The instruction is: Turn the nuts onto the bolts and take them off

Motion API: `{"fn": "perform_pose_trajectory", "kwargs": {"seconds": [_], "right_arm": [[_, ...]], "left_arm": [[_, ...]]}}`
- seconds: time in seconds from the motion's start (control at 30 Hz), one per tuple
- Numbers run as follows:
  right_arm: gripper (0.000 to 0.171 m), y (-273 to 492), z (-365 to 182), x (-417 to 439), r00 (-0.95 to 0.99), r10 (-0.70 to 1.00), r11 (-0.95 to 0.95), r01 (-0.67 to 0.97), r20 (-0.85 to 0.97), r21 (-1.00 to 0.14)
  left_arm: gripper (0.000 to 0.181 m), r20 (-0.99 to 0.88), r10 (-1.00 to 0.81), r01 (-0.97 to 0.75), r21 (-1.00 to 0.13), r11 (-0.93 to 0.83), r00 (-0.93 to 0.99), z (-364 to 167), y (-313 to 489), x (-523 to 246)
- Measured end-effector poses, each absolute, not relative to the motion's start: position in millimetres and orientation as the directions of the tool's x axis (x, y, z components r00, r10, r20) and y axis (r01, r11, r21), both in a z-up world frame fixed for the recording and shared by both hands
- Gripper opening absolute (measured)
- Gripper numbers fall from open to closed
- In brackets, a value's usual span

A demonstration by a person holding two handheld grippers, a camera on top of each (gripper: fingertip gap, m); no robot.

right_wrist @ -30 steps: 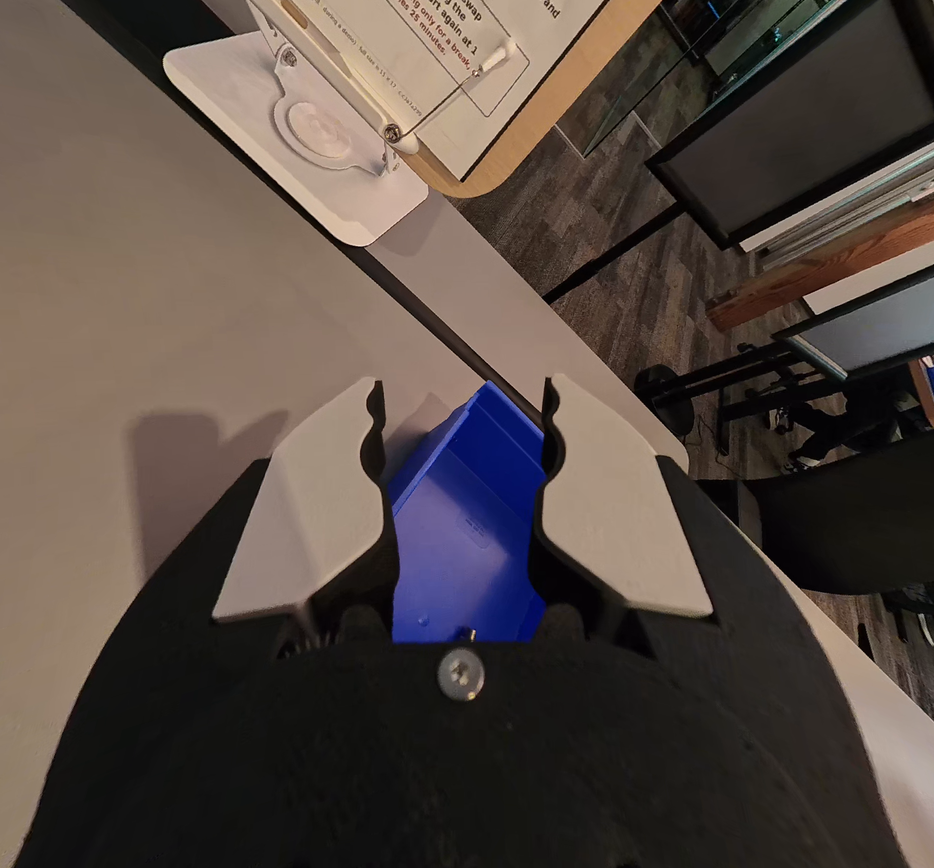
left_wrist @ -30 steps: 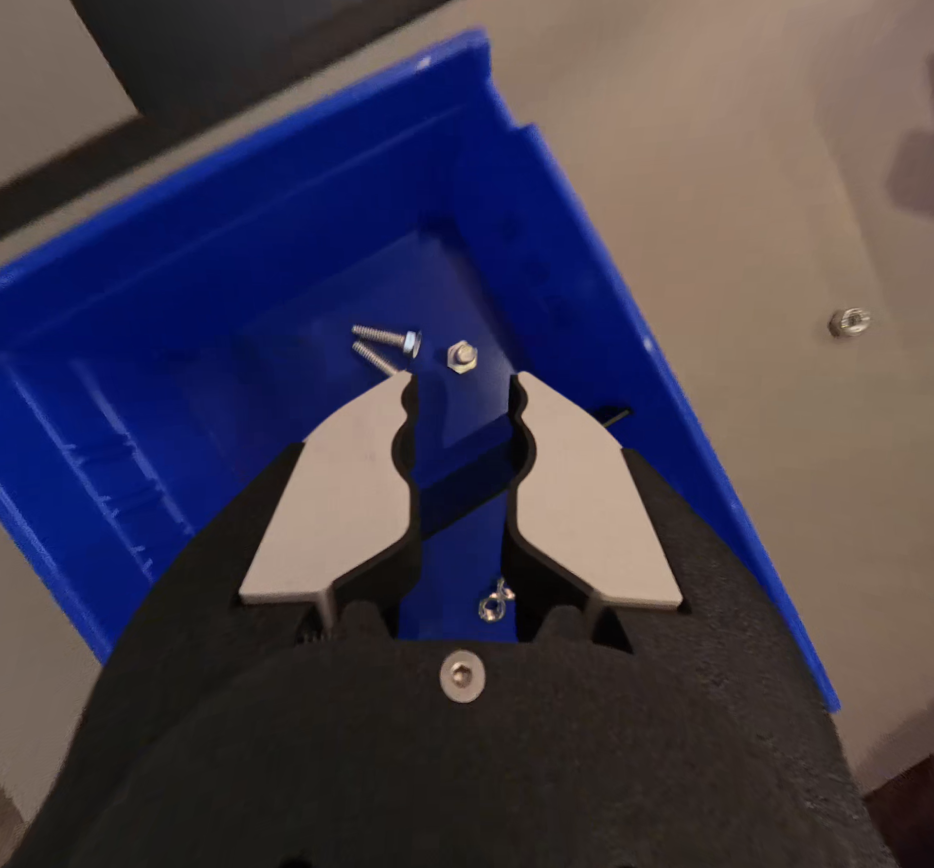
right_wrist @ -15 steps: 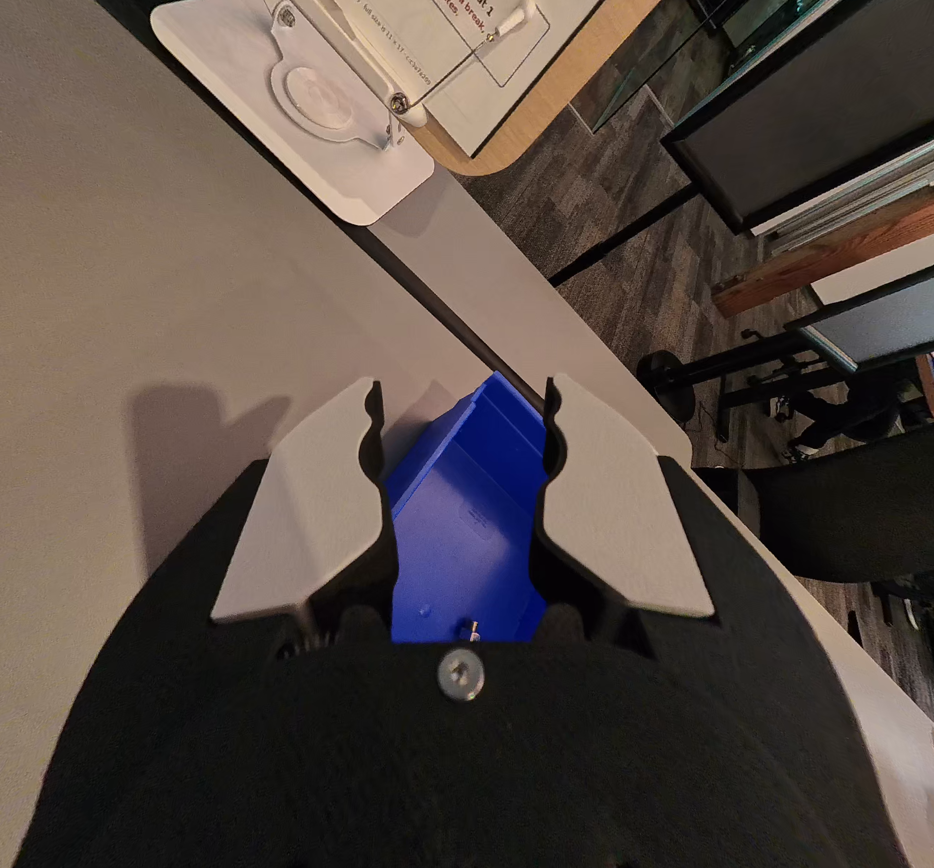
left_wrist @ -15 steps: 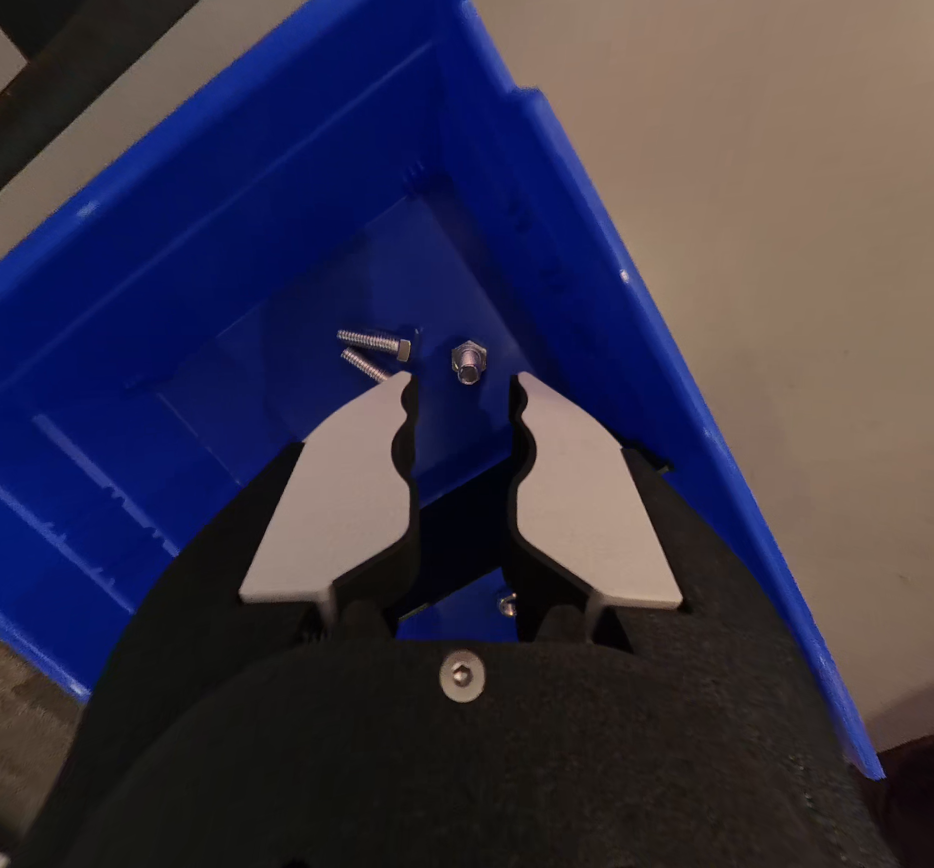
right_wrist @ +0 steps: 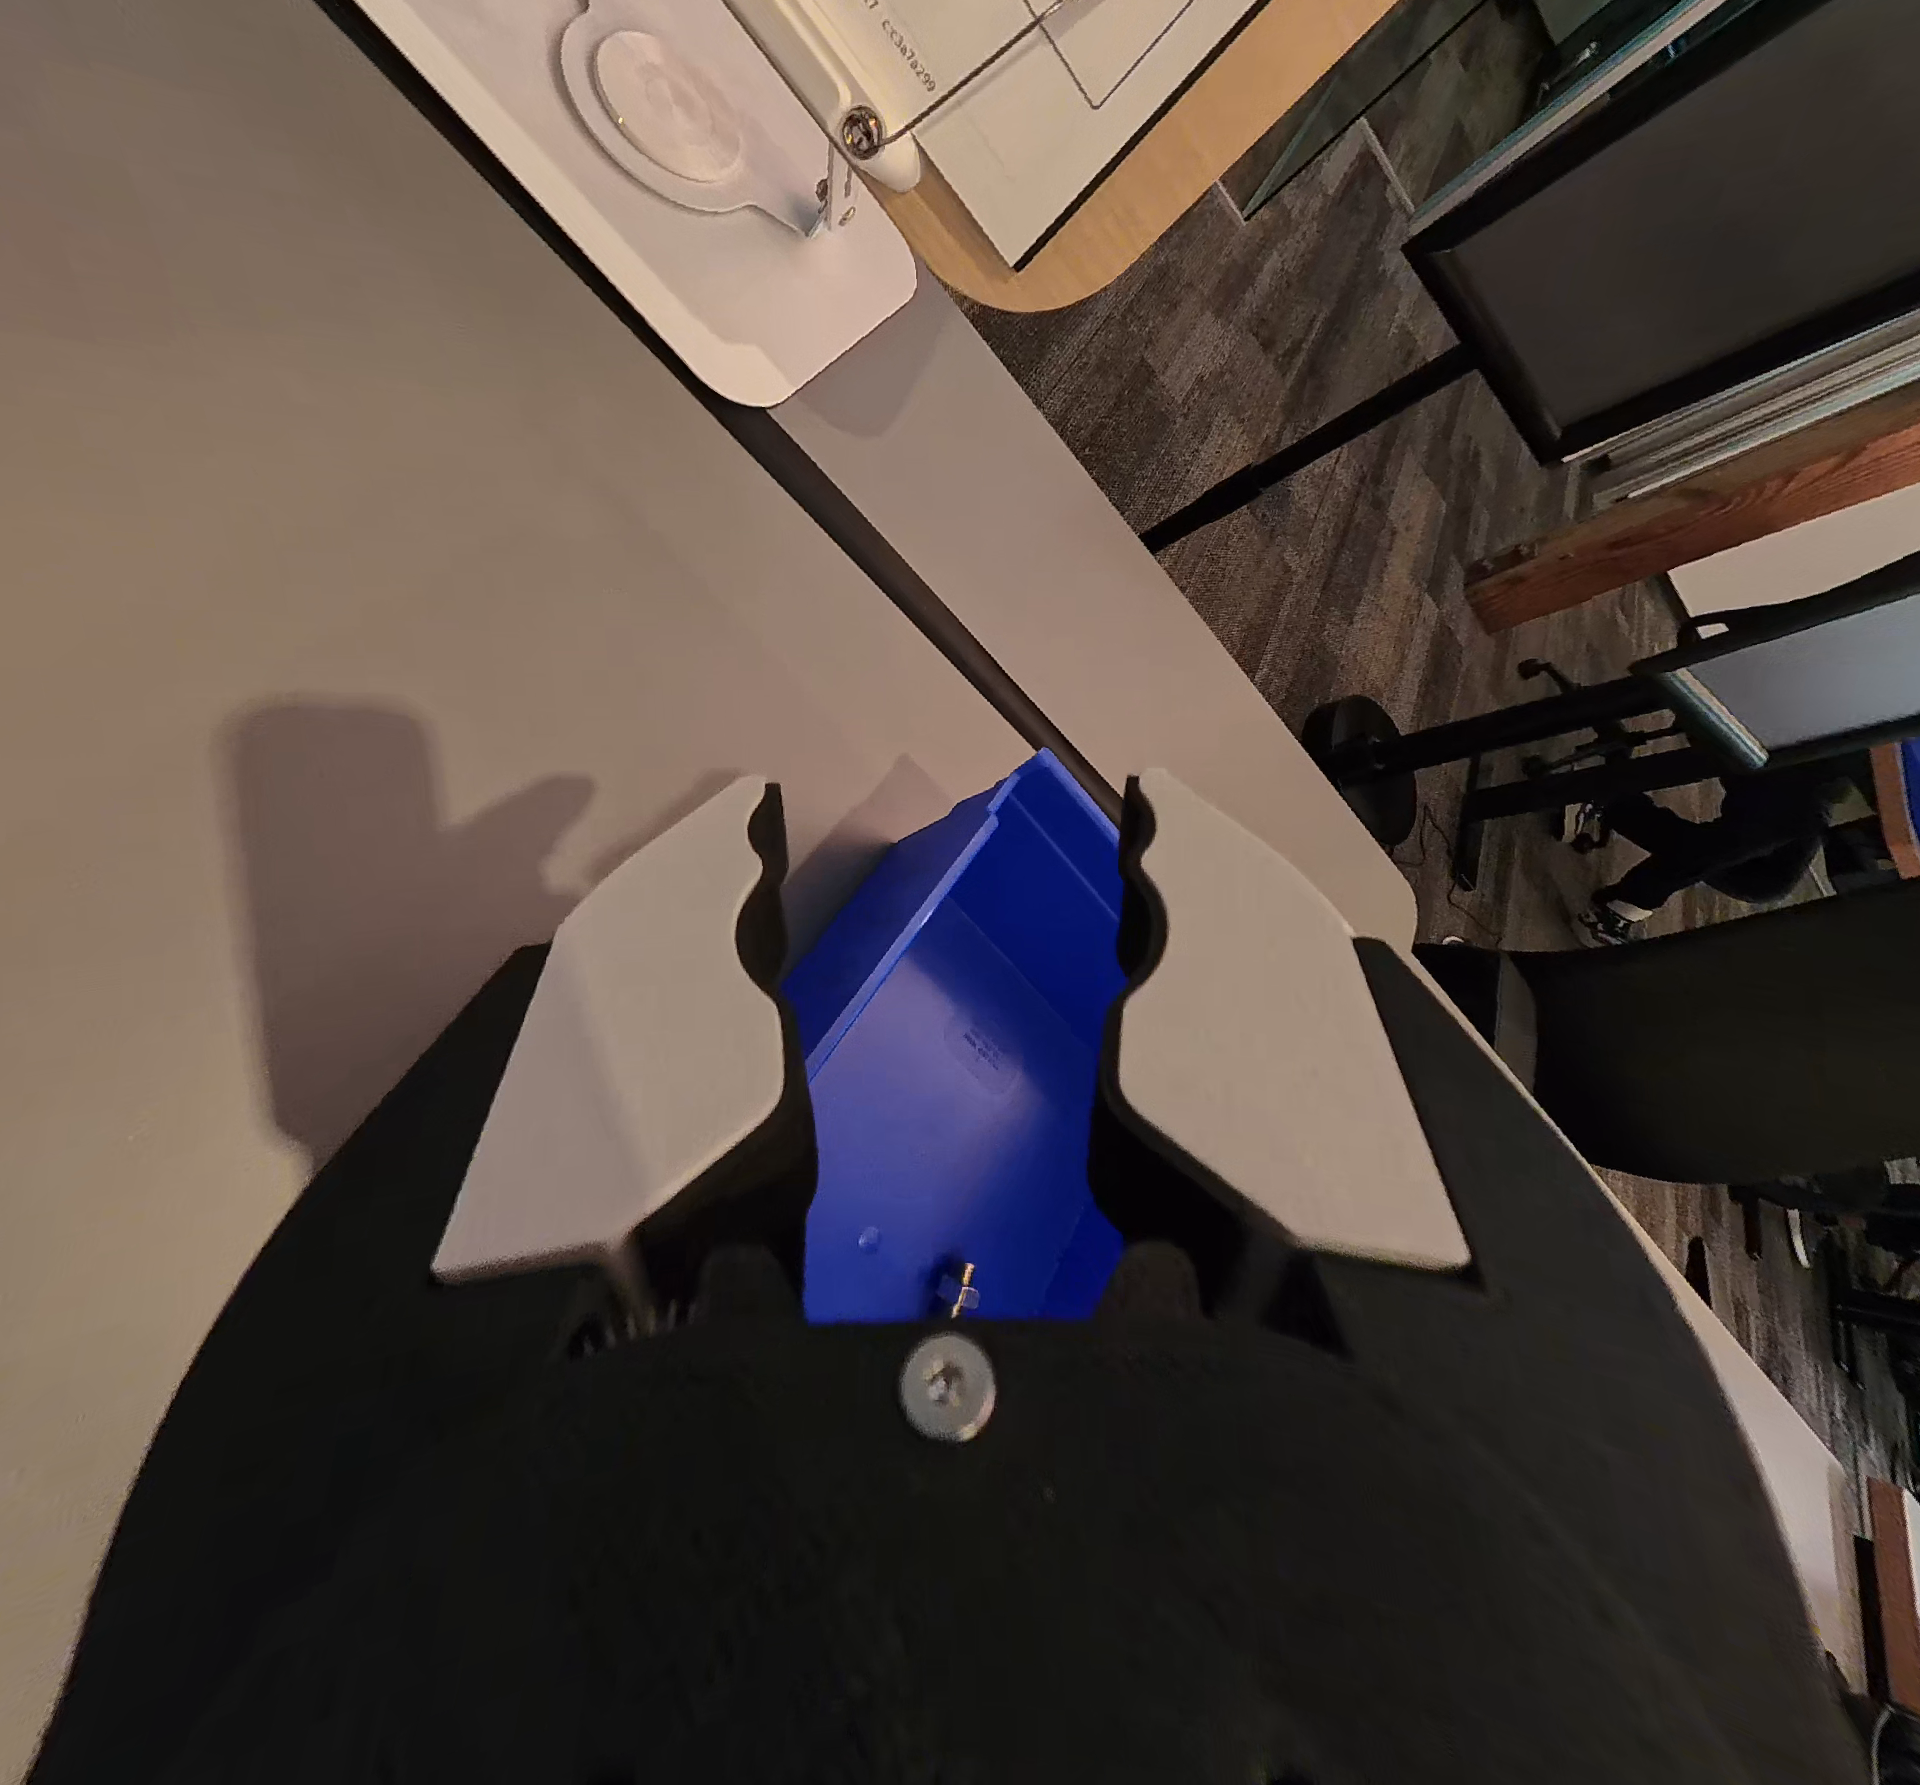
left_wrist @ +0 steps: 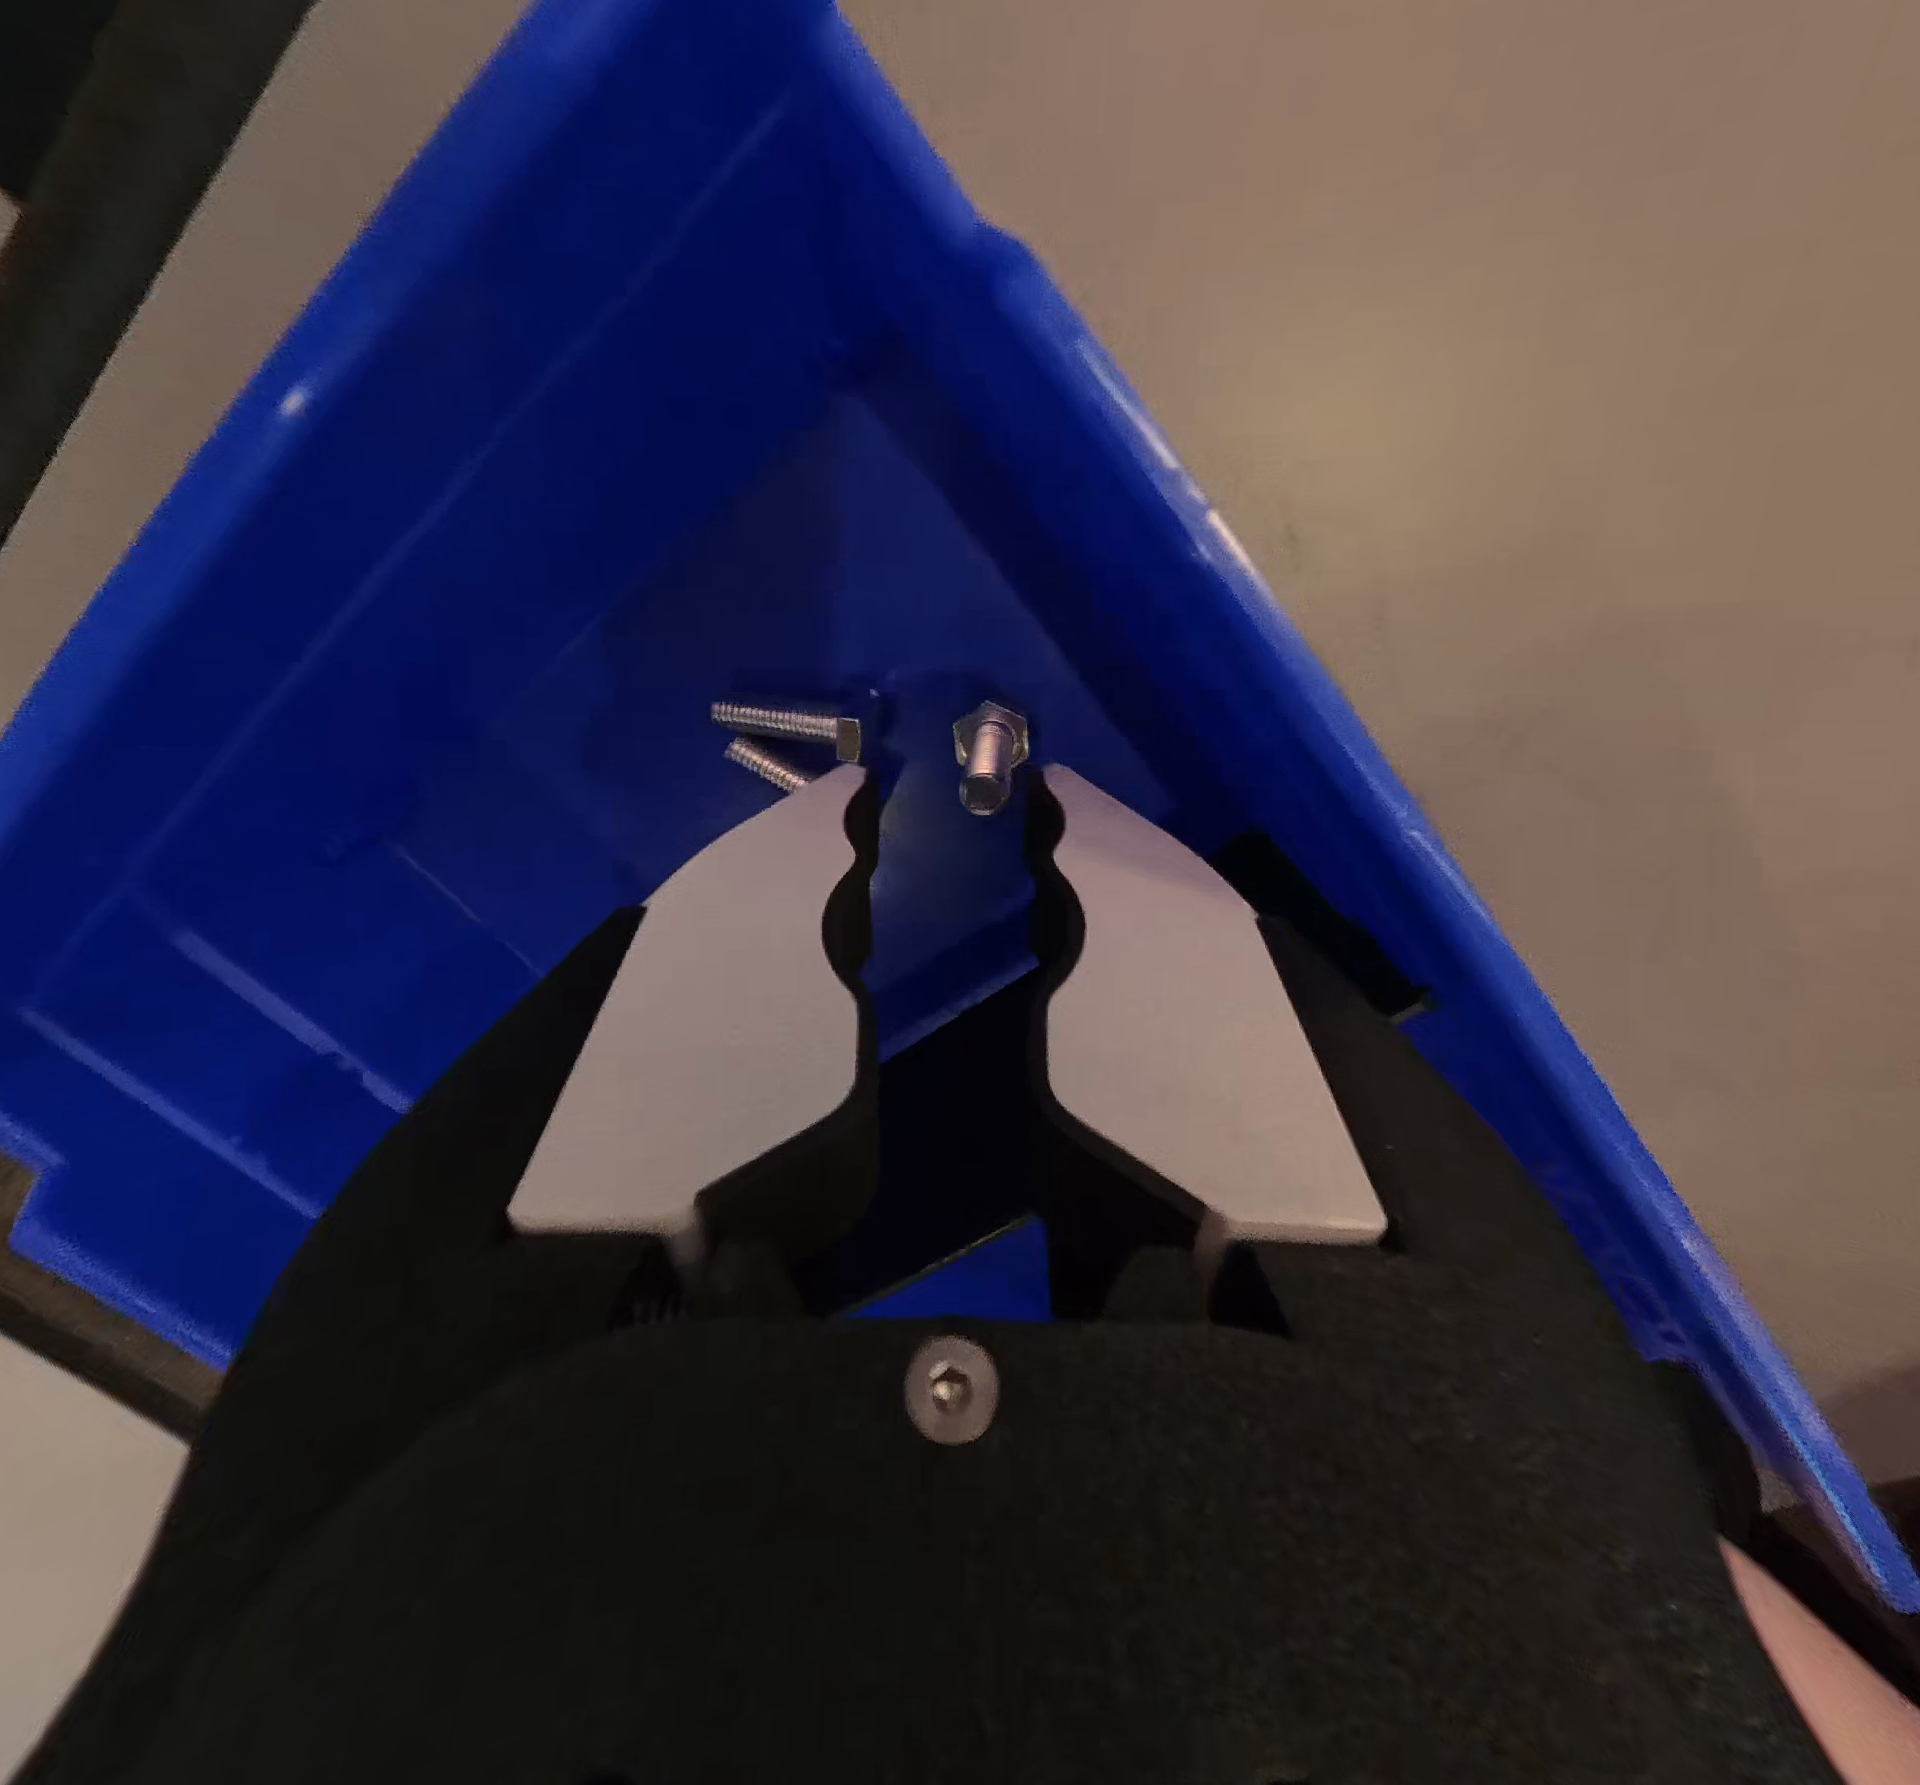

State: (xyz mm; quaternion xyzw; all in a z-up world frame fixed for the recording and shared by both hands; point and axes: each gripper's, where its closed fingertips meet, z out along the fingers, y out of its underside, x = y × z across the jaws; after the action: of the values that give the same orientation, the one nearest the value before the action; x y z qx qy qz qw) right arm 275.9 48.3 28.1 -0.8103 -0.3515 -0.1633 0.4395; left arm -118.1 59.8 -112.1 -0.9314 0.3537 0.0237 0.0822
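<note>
Left tongs, jaws parted and empty, reach into the blue plastic bin, lined up on the short silver hex bolt standing just ahead of the tips, likely the next pick. Two long threaded silver screws lie just off the left tip. Right tongs hang wide and empty over a second blue plastic bin with a small silver bolt near their base, probably waiting their turn.

Pale grey tabletop under dim, warm light, with a dark seam running diagonally across it. White stand base on the tabletop at the far side, carrying a wood-edged board. Beyond the tabletop's edge, grey patterned carpet, dark panels, black chair bases.
</note>
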Motion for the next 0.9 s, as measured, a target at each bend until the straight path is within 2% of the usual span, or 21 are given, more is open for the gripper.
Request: {"fn": "perform_pose_trajectory", "kwargs": {"seconds": [0.23, 0.47, 0.57, 0.67, 0.77, 0.9], "right_arm": [[0.063, 48.9, 26.5, 279.2, 0.703, 0.419, -0.376, 0.711, 0.575, -0.594], [0.063, 47.4, 26.4, 279.0, 0.699, 0.42, -0.376, 0.714, 0.578, -0.591], [0.063, 47.5, 25.8, 281.1, 0.702, 0.421, -0.381, 0.712, 0.575, -0.59], [0.063, 47.9, 25.9, 283.7, 0.706, 0.418, -0.387, 0.708, 0.572, -0.591], [0.063, 48.2, 26.6, 284.3, 0.707, 0.418, -0.384, 0.707, 0.571, -0.594], [0.063, 48.9, 25.2, 286.0, 0.707, 0.418, -0.39, 0.707, 0.571, -0.59]], "left_arm": [[0.029, -0.082, -0.695, -0.698, -0.155, -0.699, 0.714, -116.9, 57.5, -121.0], [0.029, -0.083, -0.7, -0.704, -0.106, -0.702, 0.71, -131.5, 54.8, -129.1], [0.025, -0.044, -0.707, -0.706, -0.122, -0.697, 0.706, -134.0, 53.7, -122.4], [0.025, -0.06, -0.707, -0.709, -0.093, -0.699, 0.705, -139.1, 53.7, -126.9], [0.011, -0.042, -0.714, -0.712, -0.144, -0.688, 0.699, -138.1, 58.9, -118.7], [0.01, -0.094, -0.737, -0.742, -0.14, -0.656, 0.669, -137.6, 61.6, -120.5]]}}
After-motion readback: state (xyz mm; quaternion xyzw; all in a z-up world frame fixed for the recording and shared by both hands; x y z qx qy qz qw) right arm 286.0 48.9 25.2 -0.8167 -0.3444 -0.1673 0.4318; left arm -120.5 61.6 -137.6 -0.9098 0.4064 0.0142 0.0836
